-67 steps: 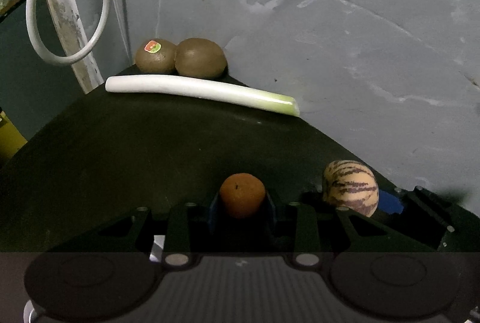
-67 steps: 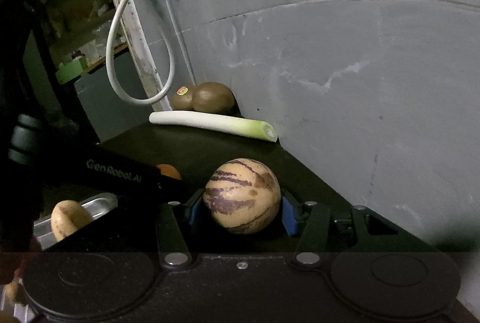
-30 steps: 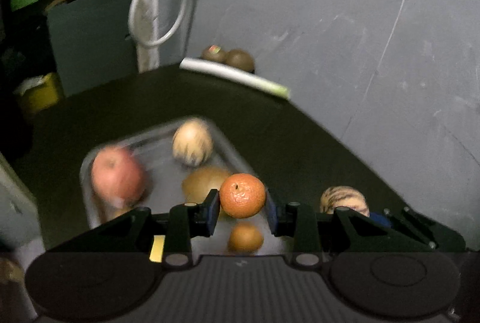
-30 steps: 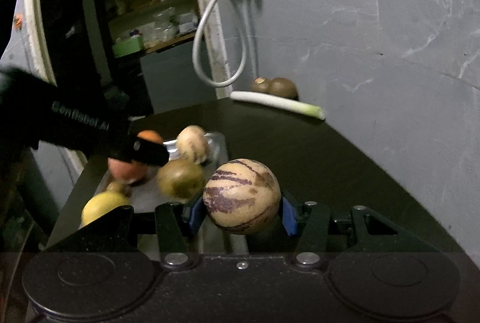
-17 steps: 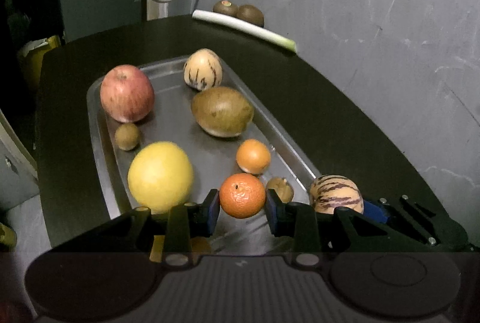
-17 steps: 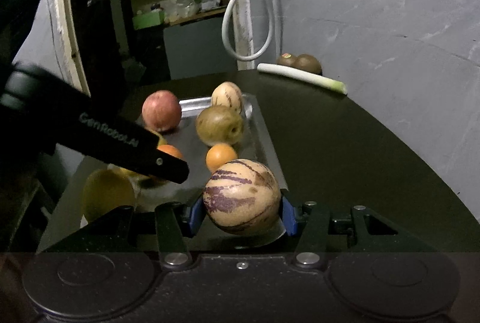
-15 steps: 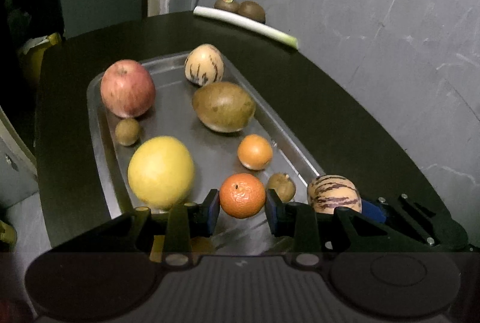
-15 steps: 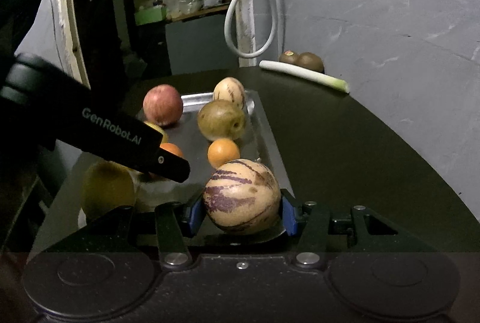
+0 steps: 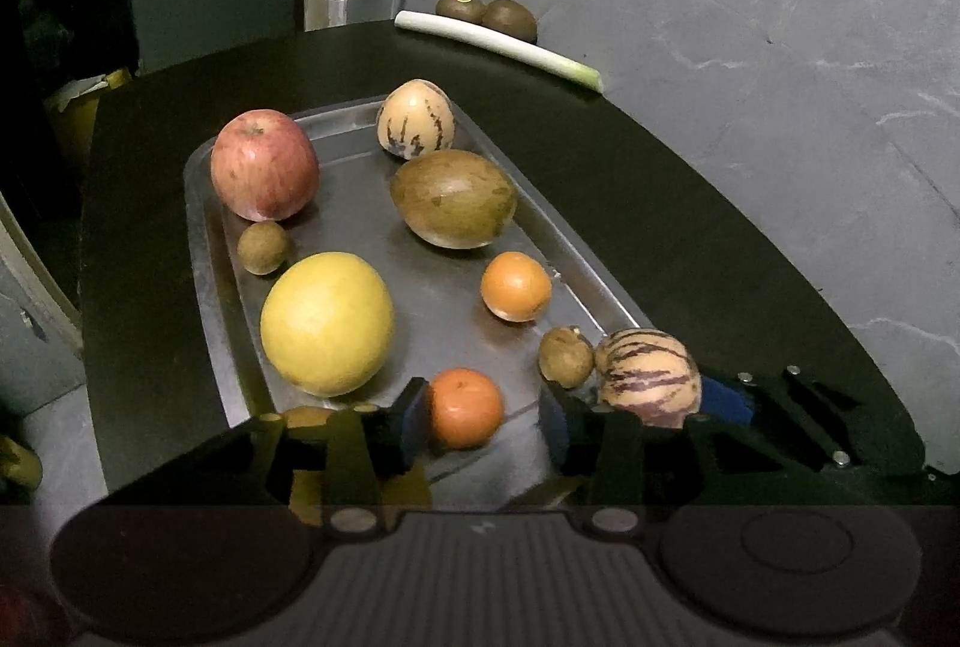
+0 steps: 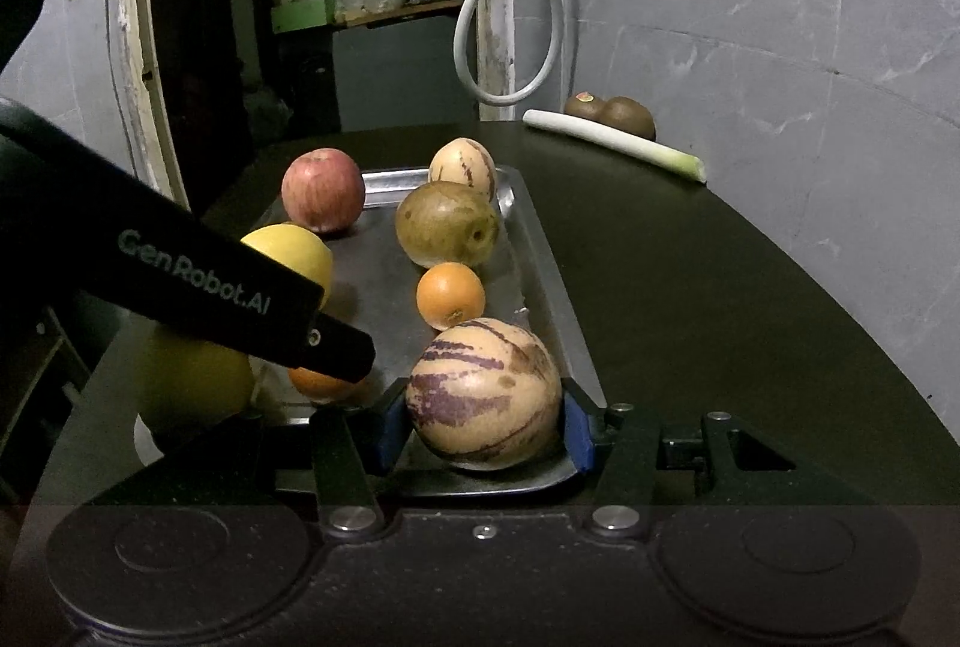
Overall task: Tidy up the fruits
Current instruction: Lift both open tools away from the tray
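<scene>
A steel tray [image 9: 204, 239] on a dark table holds several fruits: a red apple [image 9: 264, 165], a yellow grapefruit [image 9: 327, 324], a brown-green fruit [image 9: 453, 198], a striped melon [image 9: 415, 119] and a mandarin [image 9: 516, 285]. My left gripper [image 9: 483, 416] is open; a mandarin [image 9: 467, 408] sits between its jaws on the tray's near end, with a gap on the right side. My right gripper [image 10: 483, 428] is shut on a striped pepino melon [image 10: 485, 394] above the tray's near right corner; this melon also shows in the left wrist view [image 9: 648, 377].
Two kiwis [image 9: 486, 12] and a leek [image 9: 498, 42] lie at the table's far end against the grey wall. A white cable loop [image 10: 510, 17] hangs behind. Small brown fruits [image 9: 261, 246] sit on the tray. The table edge falls off on the left.
Both grippers came back from the far end to the tray's near end. The left jaws have spread and the mandarin now rests loose between them. The right still grips the melon.
</scene>
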Available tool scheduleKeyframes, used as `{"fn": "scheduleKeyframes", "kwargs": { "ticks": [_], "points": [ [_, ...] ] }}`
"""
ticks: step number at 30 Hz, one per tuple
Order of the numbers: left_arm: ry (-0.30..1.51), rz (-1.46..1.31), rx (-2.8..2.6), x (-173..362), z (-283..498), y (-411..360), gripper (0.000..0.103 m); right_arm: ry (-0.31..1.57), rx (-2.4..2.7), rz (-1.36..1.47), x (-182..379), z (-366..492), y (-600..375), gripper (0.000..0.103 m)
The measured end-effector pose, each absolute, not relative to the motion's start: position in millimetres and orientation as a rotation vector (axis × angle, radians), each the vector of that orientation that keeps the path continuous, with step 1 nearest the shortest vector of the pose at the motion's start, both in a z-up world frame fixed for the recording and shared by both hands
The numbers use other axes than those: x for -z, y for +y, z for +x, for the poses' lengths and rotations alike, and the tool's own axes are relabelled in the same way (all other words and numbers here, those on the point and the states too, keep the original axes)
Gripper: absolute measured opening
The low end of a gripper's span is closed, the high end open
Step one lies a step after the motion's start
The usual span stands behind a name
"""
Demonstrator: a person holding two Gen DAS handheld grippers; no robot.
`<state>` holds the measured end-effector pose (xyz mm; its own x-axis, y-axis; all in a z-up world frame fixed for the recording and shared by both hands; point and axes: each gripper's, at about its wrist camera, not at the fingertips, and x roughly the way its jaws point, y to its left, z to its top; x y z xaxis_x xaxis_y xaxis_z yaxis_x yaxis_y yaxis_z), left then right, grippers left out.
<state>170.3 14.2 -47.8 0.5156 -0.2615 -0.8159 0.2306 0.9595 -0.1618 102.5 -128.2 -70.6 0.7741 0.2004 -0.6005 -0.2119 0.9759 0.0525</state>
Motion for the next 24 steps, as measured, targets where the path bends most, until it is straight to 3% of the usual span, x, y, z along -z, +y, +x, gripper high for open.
{"fn": "scheduleKeyframes", "kwargs": {
  "ticks": [5, 8, 12, 24],
  "points": [
    [0.962, -0.021, 0.303, 42, 160, 10, 0.059, 0.645, -0.226, -0.008, 70, 102, -130, 0.054],
    [0.933, -0.038, 0.308, 36, 150, 12, 0.068, 0.639, -0.228, -0.004, 67, 97, -134, 0.061],
    [0.872, -0.060, 0.302, 27, 130, 16, 0.088, 0.635, -0.219, 0.006, 61, 86, -139, 0.070],
    [0.780, -0.100, 0.183, 20, 52, 48, 0.102, 0.604, -0.244, 0.013, 31, 32, -156, 0.096]
  ]
}}
